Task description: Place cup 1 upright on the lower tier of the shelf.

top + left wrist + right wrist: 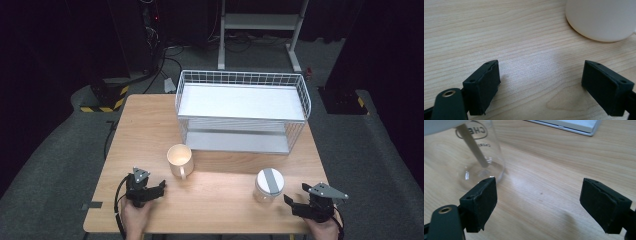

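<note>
A cream mug [180, 160] stands on the wooden table [225, 200], left of centre, handle toward the front. My left gripper [152, 188] rests near the front left edge, open, just short of the mug. In the left gripper view its jaws [541, 72] are spread wide over bare wood, with the mug's base [601, 17] ahead to the right. A clear jar [269, 185] with a white, grey-striped lid stands front right. My right gripper [296, 197] sits open to the right of it. In the right gripper view the jar [479, 152] is just ahead of the left finger [481, 202].
A white two-tier wire rack [242, 112] stands across the back of the table, both shelves bare; its lower shelf edge [574, 126] lies ahead in the right gripper view. Beyond the table are a white stand's legs [260, 30] and cables on the dark floor.
</note>
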Motion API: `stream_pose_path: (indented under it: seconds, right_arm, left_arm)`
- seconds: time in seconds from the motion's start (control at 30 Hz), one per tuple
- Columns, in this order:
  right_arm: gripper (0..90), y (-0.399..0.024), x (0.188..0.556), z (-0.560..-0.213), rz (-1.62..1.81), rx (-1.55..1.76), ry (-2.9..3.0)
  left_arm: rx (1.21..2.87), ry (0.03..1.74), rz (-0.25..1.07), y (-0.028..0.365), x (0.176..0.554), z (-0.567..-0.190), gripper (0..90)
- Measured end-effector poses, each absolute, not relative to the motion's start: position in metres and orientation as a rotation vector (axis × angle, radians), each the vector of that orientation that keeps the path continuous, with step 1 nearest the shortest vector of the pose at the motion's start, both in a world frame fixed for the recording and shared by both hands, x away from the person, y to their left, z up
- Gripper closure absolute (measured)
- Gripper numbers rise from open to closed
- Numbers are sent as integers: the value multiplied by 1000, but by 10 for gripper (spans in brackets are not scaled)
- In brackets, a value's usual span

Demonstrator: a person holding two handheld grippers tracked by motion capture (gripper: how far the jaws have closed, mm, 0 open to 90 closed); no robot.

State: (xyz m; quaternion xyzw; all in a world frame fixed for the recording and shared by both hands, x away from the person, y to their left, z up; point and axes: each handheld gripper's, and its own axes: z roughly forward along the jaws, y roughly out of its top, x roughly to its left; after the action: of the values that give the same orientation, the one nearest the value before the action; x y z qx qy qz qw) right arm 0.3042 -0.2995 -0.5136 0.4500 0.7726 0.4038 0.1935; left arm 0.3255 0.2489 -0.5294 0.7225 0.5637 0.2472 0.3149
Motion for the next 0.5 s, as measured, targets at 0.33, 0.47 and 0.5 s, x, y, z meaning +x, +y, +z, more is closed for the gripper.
stream_pose_path:
  seconds: [0.33, 0.47, 0.5]
  right_arm:
    - [132, -288, 292, -514, 1175, 1212, 2204]
    - [125, -284, 288, -513, 1191, 1193, 2219]
    - [125, -282, 288, -513, 1193, 1185, 2224]
  left_arm:
    - [1907, 1485, 652, 249, 325, -529, 153]
    - [1904, 1485, 652, 249, 326, -529, 153]
    - [1905, 1484, 652, 249, 326, -529, 153]
